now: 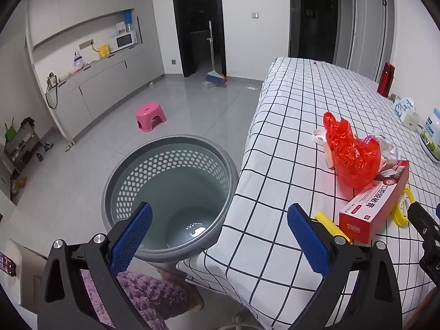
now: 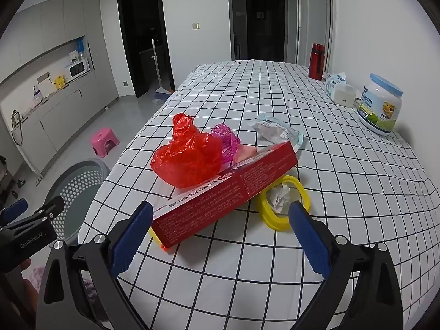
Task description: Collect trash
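left gripper (image 2: 33, 220): "GenRobot.AI" | jar (image 2: 381, 104): "Cream"

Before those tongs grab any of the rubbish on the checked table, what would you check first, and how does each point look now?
1. Right tongs open wide enough for the red box: ok, nothing held.
2. Left tongs free: ok, open and empty over the table edge.
3. Grey bin ready beside the table: ok, upright, looks empty.
4. Red box free to lift: not ok, it leans on the red plastic bag and the yellow ring.
5. Crumpled paper reachable: ok, it lies inside the ring.
6. Whether the jar and red bottle are trash: cannot tell.
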Tool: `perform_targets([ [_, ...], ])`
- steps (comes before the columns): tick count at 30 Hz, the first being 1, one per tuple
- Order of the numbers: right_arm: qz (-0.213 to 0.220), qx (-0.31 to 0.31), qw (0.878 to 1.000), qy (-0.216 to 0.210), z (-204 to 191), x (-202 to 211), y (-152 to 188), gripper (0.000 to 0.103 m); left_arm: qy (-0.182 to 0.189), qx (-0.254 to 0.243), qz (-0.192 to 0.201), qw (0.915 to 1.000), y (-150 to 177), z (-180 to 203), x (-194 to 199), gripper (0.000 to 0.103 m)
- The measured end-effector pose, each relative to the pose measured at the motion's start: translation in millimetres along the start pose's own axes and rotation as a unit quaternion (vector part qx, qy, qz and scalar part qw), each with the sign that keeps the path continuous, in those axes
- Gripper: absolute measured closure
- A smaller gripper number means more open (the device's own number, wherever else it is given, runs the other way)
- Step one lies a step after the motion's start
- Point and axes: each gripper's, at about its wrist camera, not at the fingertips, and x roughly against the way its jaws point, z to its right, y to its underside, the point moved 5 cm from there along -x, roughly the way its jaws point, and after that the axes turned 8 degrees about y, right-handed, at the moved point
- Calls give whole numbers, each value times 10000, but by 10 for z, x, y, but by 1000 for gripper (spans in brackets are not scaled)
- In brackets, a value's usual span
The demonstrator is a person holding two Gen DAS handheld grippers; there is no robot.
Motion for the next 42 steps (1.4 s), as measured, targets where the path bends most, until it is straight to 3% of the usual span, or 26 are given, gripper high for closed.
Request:
perform_targets([
  [42,28,-60,9999,-125,-7,-3,-17,9,-36,-17,30,10000,-32,-55,17,6],
])
